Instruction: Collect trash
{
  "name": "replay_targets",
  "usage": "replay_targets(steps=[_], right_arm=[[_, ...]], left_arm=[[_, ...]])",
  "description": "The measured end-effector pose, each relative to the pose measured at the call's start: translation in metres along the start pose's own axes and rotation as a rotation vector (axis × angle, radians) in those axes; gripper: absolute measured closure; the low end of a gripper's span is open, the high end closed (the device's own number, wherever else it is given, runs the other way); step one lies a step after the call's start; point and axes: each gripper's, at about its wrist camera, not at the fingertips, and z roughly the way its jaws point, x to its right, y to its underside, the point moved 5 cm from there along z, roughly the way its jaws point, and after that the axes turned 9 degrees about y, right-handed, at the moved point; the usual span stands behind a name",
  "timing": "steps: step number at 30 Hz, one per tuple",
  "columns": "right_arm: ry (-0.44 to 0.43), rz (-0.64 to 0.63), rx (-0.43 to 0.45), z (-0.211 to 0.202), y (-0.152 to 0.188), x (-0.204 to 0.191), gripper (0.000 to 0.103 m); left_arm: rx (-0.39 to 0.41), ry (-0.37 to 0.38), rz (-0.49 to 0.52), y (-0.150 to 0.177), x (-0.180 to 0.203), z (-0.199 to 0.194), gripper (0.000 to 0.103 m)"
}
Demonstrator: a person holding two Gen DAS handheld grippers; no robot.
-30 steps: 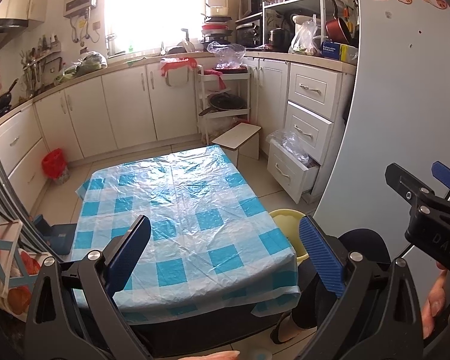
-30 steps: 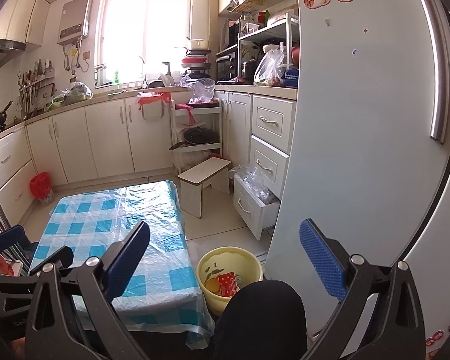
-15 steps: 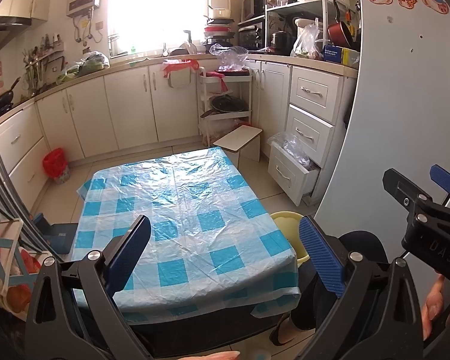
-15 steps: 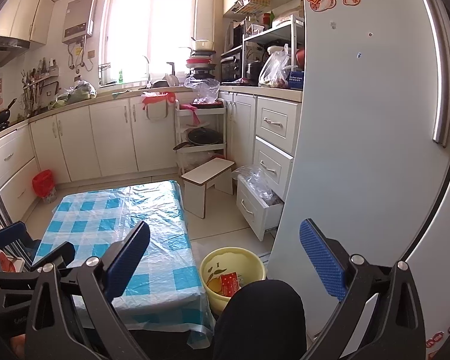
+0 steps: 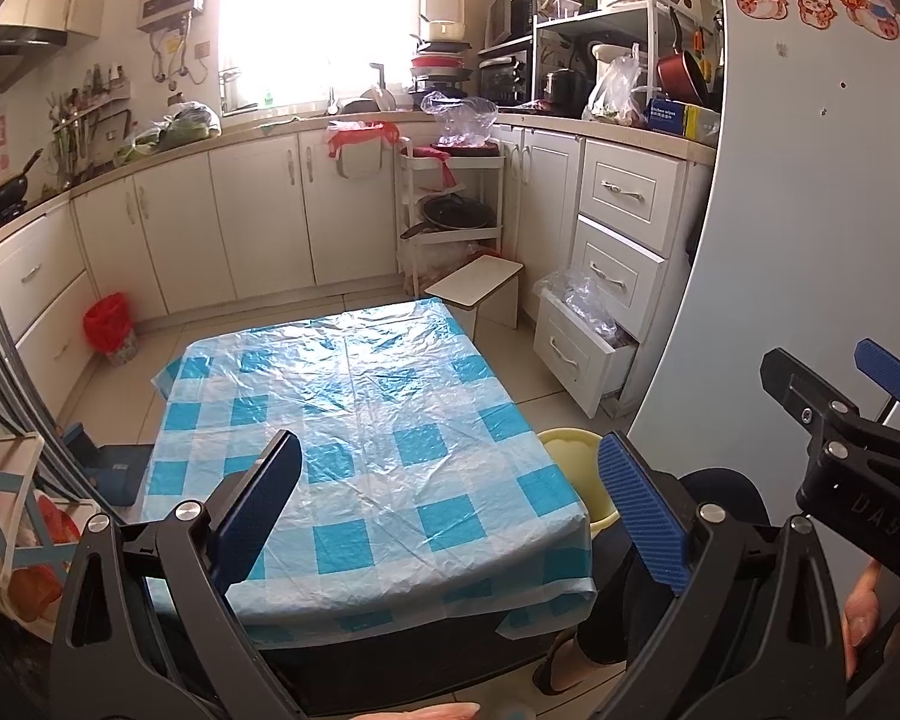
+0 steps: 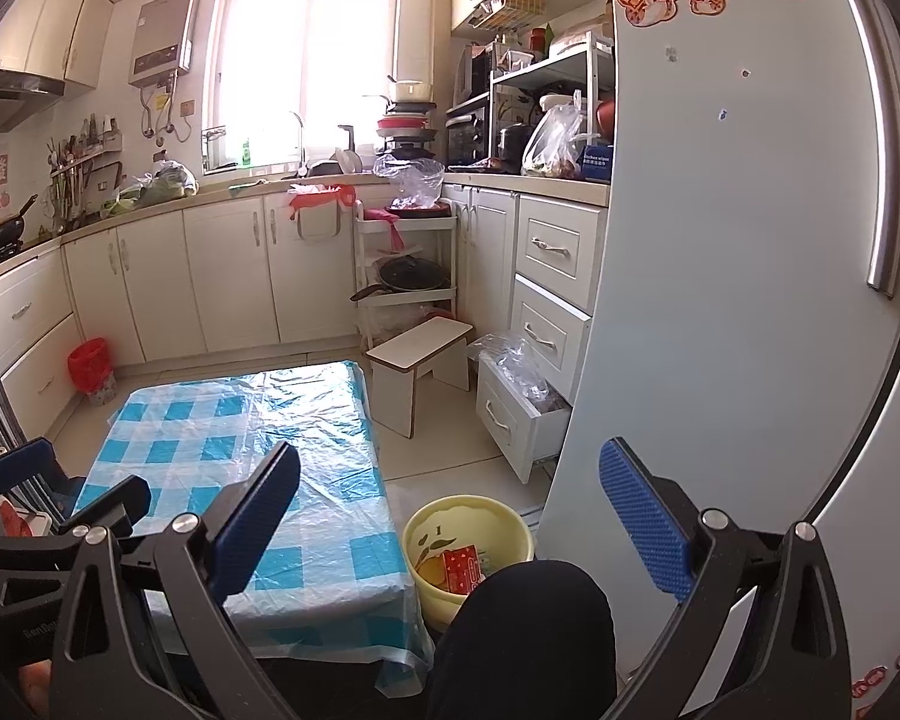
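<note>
A low table [image 5: 354, 408] [image 6: 234, 438] covered in blue-and-white checked plastic stands in front of me, with nothing lying on it. Right of it on the floor sits a yellow bucket [image 6: 498, 516] [image 5: 564, 444] holding a red packet [image 6: 462, 567] and some orange scraps. My left gripper [image 5: 450, 510] hovers open above the table's near end, holding nothing. My right gripper [image 6: 450, 516] hangs open over the bucket and a dark-clothed knee [image 6: 528, 630], also holding nothing. The right gripper [image 5: 840, 420] shows at the right edge of the left wrist view, and the left gripper [image 6: 60, 492] at the left edge of the right wrist view.
A white fridge door [image 6: 738, 300] rises close on the right. A small white stool [image 6: 420, 354] and an open bottom drawer [image 6: 516, 414] with plastic bags stand beyond the bucket. White cabinets line the back wall, with a red-bagged bin [image 5: 109, 327] at the left.
Both grippers have lifted and tilted slightly, so the table sits a little lower in view. Both stay open and empty.
</note>
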Motion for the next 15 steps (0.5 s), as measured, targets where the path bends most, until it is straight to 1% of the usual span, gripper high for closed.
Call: replay_targets(steps=[6,11,15], right_arm=[[-0.007,-0.001,0.000,0.000,0.000,-0.002,0.007],[-0.014,-0.007,-0.002,0.000,0.002,-0.004,0.007],[-0.013,-0.010,0.004,0.000,0.001,-0.005,0.007]], left_arm=[[0.000,0.004,-0.006,0.000,-0.001,0.001,0.008],[0.005,0.050,-0.039,0.002,-0.006,0.002,0.008],[0.014,0.040,-0.040,0.004,-0.013,0.000,0.008]])
